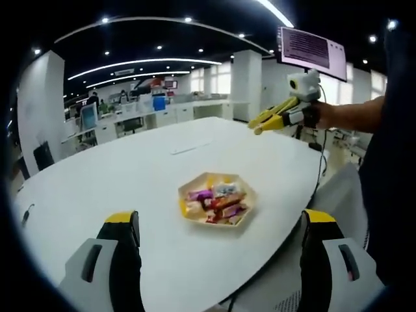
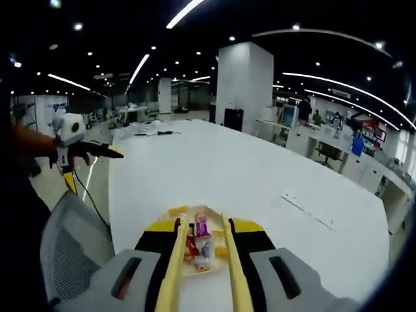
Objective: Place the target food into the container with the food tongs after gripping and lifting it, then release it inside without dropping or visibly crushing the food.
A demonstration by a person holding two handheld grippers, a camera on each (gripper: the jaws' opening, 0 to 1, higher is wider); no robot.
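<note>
Left gripper view: left gripper (image 1: 221, 260) released, jaws wide apart, hovering short of the hexagonal tray (image 1: 218, 200) of wrapped snacks (image 1: 216, 201) near the table edge (image 1: 286, 244). Right gripper (image 1: 276, 117) hangs high, well apart.

Right gripper view: right gripper clenched on yellow tongs (image 2: 203, 260), tips above the snacks. Slippery wrappers risk dropping; no second container visible; white tabletop (image 2: 260, 169) offers room.
</note>
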